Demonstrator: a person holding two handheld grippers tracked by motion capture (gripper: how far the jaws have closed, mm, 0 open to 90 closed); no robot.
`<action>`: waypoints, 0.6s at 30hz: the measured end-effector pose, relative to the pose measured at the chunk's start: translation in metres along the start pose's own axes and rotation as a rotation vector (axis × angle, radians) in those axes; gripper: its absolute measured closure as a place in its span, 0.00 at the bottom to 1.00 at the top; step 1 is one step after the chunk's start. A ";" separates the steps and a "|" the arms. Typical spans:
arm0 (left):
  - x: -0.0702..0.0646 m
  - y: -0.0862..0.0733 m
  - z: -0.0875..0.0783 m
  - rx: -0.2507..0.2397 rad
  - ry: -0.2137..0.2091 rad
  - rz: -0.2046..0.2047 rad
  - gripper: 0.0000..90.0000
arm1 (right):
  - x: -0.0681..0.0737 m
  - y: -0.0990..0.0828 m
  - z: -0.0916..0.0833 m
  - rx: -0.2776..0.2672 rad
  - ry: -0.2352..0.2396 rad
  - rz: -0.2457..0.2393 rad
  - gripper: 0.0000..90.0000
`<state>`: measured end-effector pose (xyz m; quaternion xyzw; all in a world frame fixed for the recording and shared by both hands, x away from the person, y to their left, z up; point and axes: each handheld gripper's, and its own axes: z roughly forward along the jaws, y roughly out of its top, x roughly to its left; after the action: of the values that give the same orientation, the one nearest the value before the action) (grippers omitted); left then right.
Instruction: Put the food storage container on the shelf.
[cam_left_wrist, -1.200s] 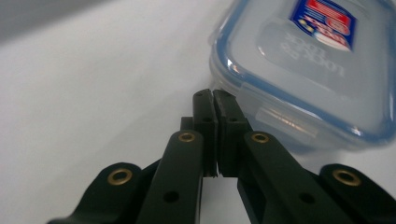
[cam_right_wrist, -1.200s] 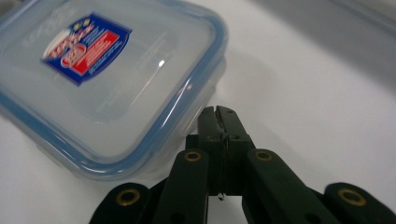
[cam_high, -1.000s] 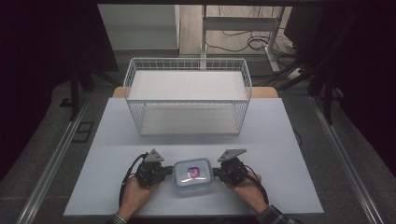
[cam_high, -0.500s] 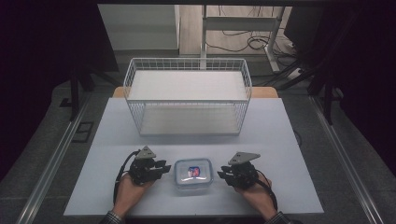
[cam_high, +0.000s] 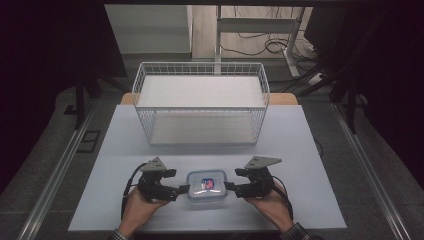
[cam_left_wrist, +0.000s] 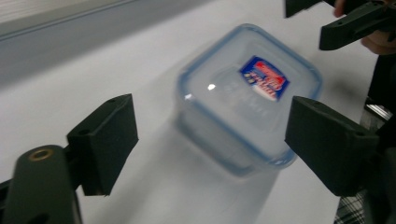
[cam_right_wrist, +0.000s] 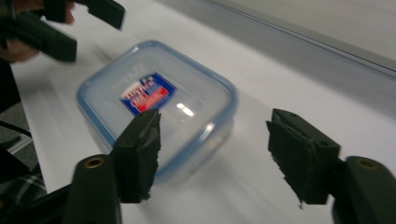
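1. Two grippers are in my hands, and a small clear plastic box (cam_high: 205, 186) with a blue-rimmed lid and a label on top stands on the white counter (cam_high: 310, 150), between them at the near edge.
2. My left gripper (cam_high: 182, 189) is just beside the left side of the box. Its jaws have just been opening; in the left gripper view they stand wide and free, with the box (cam_left_wrist: 247, 95) ahead of them and no pad touching it.
3. My right gripper (cam_high: 228, 187) is just beside the right side of the box. Its jaws also have just been opening and hold nothing; in the right gripper view the box (cam_right_wrist: 156, 105) lies in front of the left pad, not between the two.
4. I judge that the step in hand is letting go of the box and drawing away. To do it well, I keep both jaws wide and pull them straight outward, so no pad catches the lid rim and drags the box over the near edge.
5. The wire basket (cam_high: 200, 102) stands farther back, well apart from the box.
6. Both gripper views are blurred, so I cannot read the label or tell whether the box has clips. Whether it is empty is also hard to see.
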<state>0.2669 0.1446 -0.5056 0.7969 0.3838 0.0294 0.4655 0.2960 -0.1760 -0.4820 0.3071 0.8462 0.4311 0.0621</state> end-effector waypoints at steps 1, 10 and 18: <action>0.000 0.000 0.000 0.000 0.000 0.000 0.15 | 0.000 0.000 0.000 0.000 0.000 0.000 0.34; -0.003 -0.004 0.027 0.092 -0.075 -0.038 0.11 | 0.006 -0.002 0.030 0.104 0.086 0.036 0.22; -0.012 -0.008 0.032 0.150 -0.096 -0.017 0.17 | -0.002 -0.008 0.030 0.128 0.156 0.140 0.24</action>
<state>0.2672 0.1161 -0.5264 0.8267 0.3690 -0.0414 0.4227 0.3045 -0.1602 -0.5069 0.3345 0.8506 0.4022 -0.0539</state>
